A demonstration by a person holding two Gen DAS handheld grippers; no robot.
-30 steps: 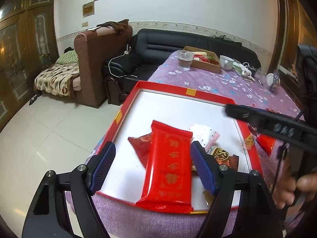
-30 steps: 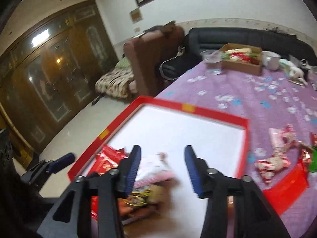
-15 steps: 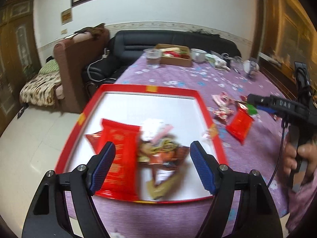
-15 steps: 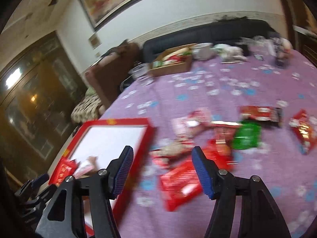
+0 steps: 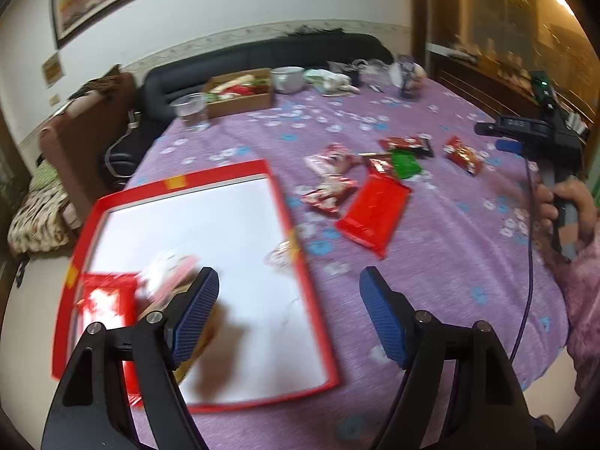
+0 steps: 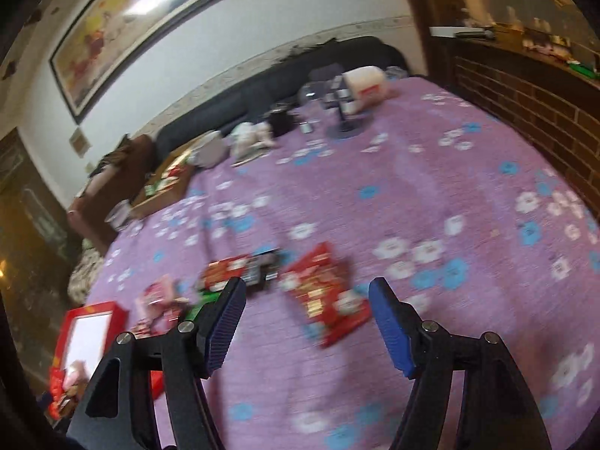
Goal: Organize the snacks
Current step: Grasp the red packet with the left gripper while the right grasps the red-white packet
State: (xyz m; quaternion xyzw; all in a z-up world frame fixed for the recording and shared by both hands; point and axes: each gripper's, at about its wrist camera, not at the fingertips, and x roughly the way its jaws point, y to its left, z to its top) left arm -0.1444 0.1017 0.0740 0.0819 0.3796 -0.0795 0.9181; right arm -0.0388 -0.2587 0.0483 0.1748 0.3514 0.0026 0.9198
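Observation:
A red-rimmed white tray (image 5: 285, 202) lies on the purple flowered cloth, with several snack packets (image 5: 112, 296) heaped in its near left corner. Loose snacks lie to its right: a large red packet (image 5: 375, 206), pink-white packets (image 5: 330, 187), a green one (image 5: 405, 163) and a small red one (image 5: 463, 155). My left gripper (image 5: 288, 322) hovers open over the tray's right edge, holding nothing. My right gripper (image 6: 307, 322), its jaws opening, hangs empty above a red packet (image 6: 326, 292) lying on the cloth. A hand (image 5: 562, 202) holds it at the far right.
At the table's far end stand a cardboard box (image 5: 240, 93) of items, a clear plastic cup (image 5: 191, 112), a white bowl (image 5: 287, 78) and small clutter. A black sofa (image 5: 262, 52) runs behind. A dark wooden cabinet (image 6: 525, 86) borders the table's right side.
Both views have swung right. My left gripper left the heap of snacks for the tray's right edge. My right gripper left the tray for the loose packets, and its jaws have widened.

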